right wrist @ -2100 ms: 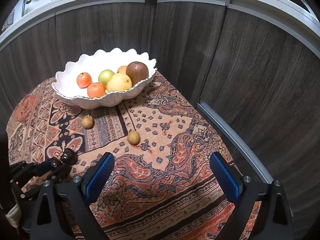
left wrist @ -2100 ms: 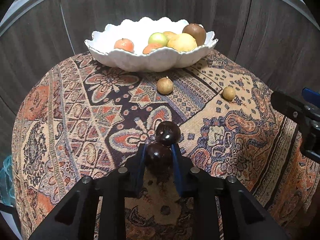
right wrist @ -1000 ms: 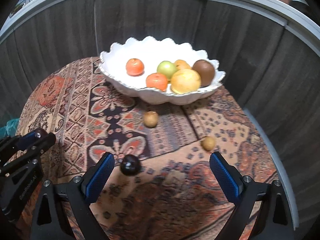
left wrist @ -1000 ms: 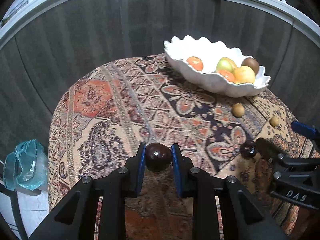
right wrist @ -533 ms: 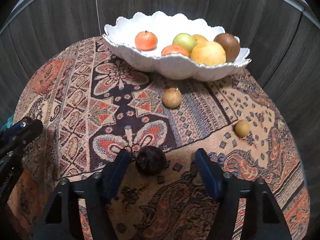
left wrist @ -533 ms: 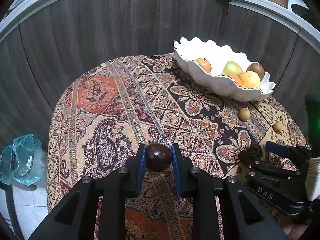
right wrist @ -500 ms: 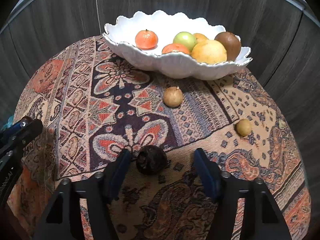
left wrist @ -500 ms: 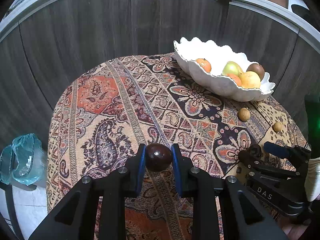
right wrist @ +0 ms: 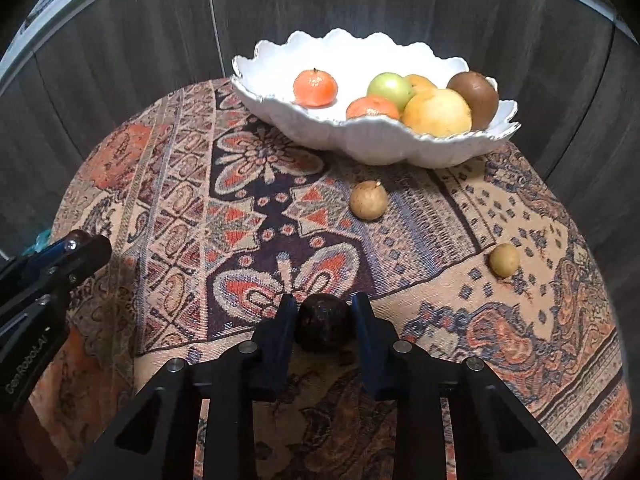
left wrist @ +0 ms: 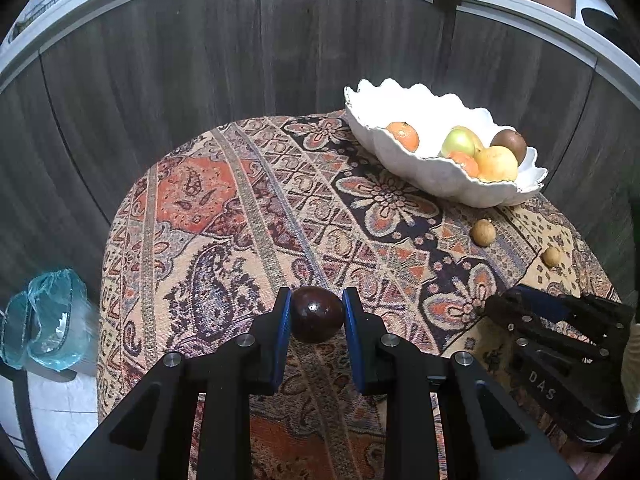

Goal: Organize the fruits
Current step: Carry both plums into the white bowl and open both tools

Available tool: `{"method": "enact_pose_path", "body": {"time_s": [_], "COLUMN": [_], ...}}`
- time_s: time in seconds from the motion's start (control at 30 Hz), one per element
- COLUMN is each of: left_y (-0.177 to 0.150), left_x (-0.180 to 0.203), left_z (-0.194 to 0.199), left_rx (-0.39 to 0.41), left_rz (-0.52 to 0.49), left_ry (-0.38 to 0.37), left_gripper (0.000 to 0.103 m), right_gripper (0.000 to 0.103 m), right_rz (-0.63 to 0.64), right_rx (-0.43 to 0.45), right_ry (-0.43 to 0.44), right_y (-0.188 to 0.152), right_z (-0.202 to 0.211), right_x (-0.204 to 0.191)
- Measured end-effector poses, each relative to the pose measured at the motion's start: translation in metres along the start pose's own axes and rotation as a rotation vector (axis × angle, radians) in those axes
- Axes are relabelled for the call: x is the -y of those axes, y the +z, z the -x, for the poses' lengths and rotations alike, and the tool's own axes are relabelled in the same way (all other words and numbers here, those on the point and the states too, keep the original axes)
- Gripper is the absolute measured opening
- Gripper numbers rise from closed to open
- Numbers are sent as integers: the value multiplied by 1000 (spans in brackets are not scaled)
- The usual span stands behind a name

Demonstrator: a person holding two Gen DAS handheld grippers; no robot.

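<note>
Pads of the left gripper (left wrist: 316, 314) press both sides of a glossy dark fruit (left wrist: 317, 314), jaws narrowed onto it and holding it clear above the cloth (left wrist: 224, 216). Only this view shows a teal bag (left wrist: 44, 320) off the table edge, down to the gripper's left, and a counter with white pots beyond the dark panels. It also shows the right gripper (left wrist: 496, 308) from the side, low to the right, but hides what sits in its jaws.

The right wrist view supplies that: the right gripper (right wrist: 324, 320) has a second, duller dark fruit (right wrist: 324, 322) between its blue pads, resting on the cloth. Its jaws have just been closing and now stand narrow against the fruit's sides; whether they fully press it I cannot tell. The left gripper's tip (right wrist: 80, 244) pokes in at the far left there.

Ahead of the right gripper lies a tan fruit (right wrist: 368, 201), a smaller one (right wrist: 504, 260) off to the right, and beyond them the white bowl (right wrist: 384, 148) with oranges, a green apple and a brown fruit.

A second ago the right jaws stood wide, with this dark fruit just beside the left pad; the left grip looks unchanged.
</note>
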State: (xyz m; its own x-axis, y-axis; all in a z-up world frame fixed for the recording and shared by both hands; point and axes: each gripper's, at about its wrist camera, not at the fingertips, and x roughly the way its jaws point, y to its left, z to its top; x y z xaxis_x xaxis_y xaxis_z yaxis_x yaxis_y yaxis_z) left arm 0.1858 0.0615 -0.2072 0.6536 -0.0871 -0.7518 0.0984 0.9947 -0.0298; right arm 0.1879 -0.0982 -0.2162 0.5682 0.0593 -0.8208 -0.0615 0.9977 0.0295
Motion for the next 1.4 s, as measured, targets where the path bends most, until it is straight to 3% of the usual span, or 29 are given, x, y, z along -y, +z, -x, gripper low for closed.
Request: {"method": "enact_pose_path", "body": {"time_s": [0.43,0.8,1.07,1.4], "left_y": [31,105,150,160], "left_x": [36,73,79,77], "left_z": [21,16,-10,-60], "left_rx": [38,115,136,89], "left_rz": [-37,-109,-148,-160], "left_ry": [-48,-88,-106,-118], "left_gripper": [26,26,26,26], "right_gripper": [30,30,30,30], "right_rz": [10,-36,-52,-62], "right_rx": [144,209,206,141], "right_ry": [-12,-32,-25,-33], "right_y": [35,94,127,137], "right_z": [55,69,55,12], "right_x": [28,66,74,69]}}
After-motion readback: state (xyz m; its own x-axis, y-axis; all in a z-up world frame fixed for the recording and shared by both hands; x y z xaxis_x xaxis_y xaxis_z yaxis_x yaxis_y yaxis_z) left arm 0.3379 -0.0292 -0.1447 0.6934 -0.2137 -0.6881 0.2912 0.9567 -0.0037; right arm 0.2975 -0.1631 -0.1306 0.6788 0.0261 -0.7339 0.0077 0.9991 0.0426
